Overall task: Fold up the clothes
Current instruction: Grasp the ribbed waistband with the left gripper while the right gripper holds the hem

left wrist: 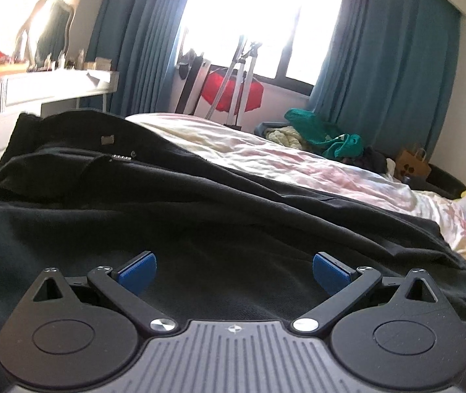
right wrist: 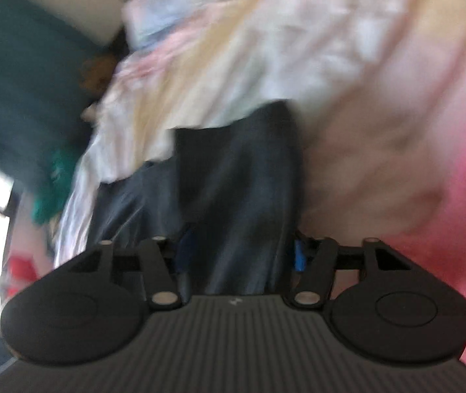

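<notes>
Lying soft & floppy on the bed (left wrist: pixel 298 160), black trousers (left wrist: pixel 200 216) are begging a hem/waistband pinch: left gripper (left wrist: pixel 234 270) gaping empty, right gripper (right wrist: pixel 239 255) straddling a fold, grip unclear.

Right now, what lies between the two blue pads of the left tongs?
In the left wrist view, only the black garment, spread flat under the open left tongs. Nothing is pinched between the pads; they stand wide apart above the cloth.

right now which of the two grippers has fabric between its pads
The right gripper: a strip of dark garment runs between its blue pads. The left gripper is spread wide, nothing between its pads.
</notes>
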Demonstrator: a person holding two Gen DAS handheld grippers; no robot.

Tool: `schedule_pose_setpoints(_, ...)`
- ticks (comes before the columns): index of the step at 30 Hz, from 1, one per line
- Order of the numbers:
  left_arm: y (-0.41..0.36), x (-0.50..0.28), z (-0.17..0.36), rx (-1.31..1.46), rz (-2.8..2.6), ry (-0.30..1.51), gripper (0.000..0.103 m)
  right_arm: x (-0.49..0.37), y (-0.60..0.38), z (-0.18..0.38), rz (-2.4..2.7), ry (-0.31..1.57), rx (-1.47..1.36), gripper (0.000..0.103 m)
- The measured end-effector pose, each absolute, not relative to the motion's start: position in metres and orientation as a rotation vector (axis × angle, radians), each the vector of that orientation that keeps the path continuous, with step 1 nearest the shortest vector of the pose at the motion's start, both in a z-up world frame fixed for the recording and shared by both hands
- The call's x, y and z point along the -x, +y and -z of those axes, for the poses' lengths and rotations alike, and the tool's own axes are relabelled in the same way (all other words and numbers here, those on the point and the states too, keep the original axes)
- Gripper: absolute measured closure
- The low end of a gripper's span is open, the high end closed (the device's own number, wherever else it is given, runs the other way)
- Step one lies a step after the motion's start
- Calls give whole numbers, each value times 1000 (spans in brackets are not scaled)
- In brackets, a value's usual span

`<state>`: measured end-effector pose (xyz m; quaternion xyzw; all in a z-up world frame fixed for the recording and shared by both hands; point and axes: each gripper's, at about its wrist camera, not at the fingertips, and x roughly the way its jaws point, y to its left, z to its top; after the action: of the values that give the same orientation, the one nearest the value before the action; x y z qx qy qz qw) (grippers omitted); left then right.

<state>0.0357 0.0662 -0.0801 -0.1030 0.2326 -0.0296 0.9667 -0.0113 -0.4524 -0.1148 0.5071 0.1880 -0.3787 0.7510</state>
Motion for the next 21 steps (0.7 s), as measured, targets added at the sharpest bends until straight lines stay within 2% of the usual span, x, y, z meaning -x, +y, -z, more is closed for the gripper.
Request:
schedule_pose_setpoints(1, 70, -34, 78, 223, 51, 478, 0, 8, -449, 110, 846, 419, -1061, 63)
schedule_pose_setpoints(3, 82, -26, 69, 260, 31, 475, 0, 4, -446, 105, 839, 408, -1016, 68)
schedule_pose_setpoints(6, 106, -16, 50, 289, 5, 503, 0, -1, -449, 111, 831, 464, -1022, 90)
schedule_pose_setpoints(7, 119, -11, 43, 303, -5, 513, 0, 0, -451, 114, 838, 464, -1037, 94)
schedule_pose_setpoints(11, 180, 7, 19, 426, -23, 637, 1, 11, -453, 111, 833, 395, -1064, 96)
schedule_pose_setpoints(15, 249, 45, 2, 593, -115, 651, 1, 15, -441, 88, 816, 301, -984, 96)
schedule_pose_setpoints(21, 333, 74, 12, 887, -303, 704, 0, 9, -431, 67, 813, 251, -896, 96)
